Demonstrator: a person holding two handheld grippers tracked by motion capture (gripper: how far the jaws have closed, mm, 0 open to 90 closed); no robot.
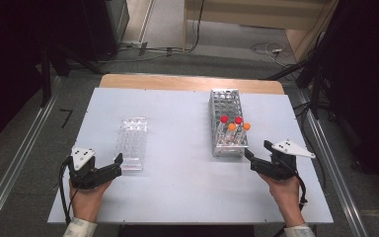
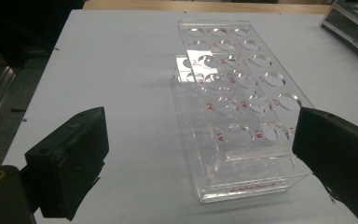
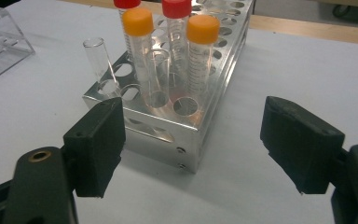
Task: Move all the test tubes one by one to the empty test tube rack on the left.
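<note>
left gripper [image 1: 109,167]: near edge of the table at about 7 o'clock, jaws spread wide and holding nothing; in the left gripper view they sit either side of the clear rack's near end, not touching it.
right gripper [image 1: 258,157]: near edge at about 5 o'clock, jaws gaping wide, nothing between them; it points at the near end of the metal rack from just short of it.
clear rack [image 1: 132,142]: acrylic, just beyond the left gripper toward 12 o'clock; in the left gripper view [image 2: 242,116] every hole looks bare, red letters by the holes.
metal rack [image 1: 227,123]: right of centre, running from its near end, just beside the right gripper, away toward 1 o'clock; the tubes crowd that near end.
uncapped glass tubes [image 3: 98,63]: two of them, closest to the right gripper; one leans in the corner hole at the gripper view's 10 o'clock, the other stands upright nearer the middle.
orange-capped tubes [image 3: 201,56]: two, upright, right behind the glass ones.
red-capped tubes [image 3: 176,28]: two, upright, next row back toward 12 o'clock.
far end of metal rack: holes look vacant, hard to be sure.
progress: my read is that it's barely started. all six tubes sit in the metal rack, none in the clear one, neither gripper has a grip yet.
left to do: likely the first pick, and the near glass tubes look the easiest.
</note>
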